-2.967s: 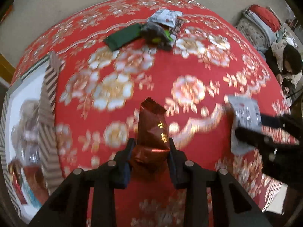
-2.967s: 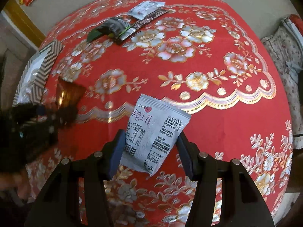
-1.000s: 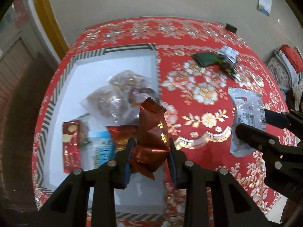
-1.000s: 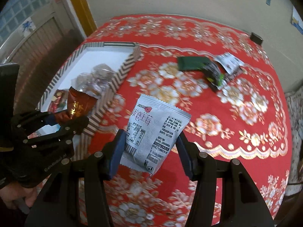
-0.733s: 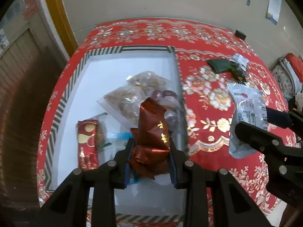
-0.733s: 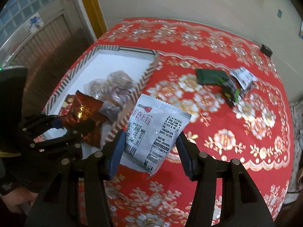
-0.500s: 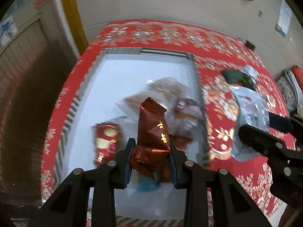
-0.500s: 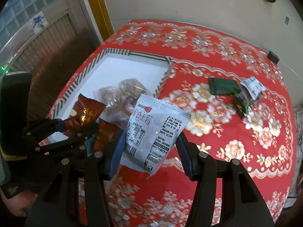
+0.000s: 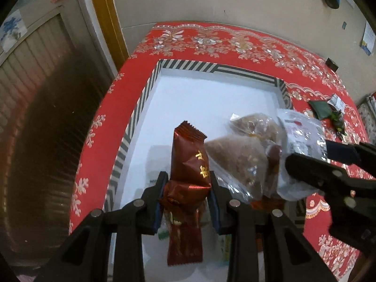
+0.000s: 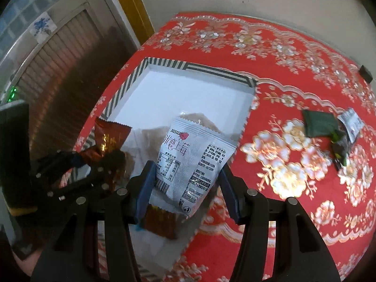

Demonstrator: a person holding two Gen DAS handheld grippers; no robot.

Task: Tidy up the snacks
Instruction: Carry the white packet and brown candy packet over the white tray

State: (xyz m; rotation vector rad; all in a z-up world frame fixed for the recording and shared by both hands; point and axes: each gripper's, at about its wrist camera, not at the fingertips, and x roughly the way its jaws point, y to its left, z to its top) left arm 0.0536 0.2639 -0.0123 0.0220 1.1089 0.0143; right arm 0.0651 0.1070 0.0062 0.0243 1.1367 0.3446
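My left gripper [image 9: 186,185] pinches the red pack [image 9: 188,162] and my right gripper [image 10: 185,185] the white pack [image 10: 192,162], both above the box [image 9: 211,67]; I should lower them, then release onto bare floor beside the bags [image 9: 237,159].

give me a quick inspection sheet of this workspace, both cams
surface: table with red floral cloth, against a wall.
job's things: striped box holding clear bags of brown snacks and a red packet; dark red snack packet and white snack packet held above the box.
clutter: green packet and other small wrappers on the cloth, outside the box; small black object at the far edge.
grippers: left hand-held gripper shut on the dark red packet; right hand-held gripper shut on the white packet.
cables: nothing seen.
surroundings: yellow door frame, slatted panel.
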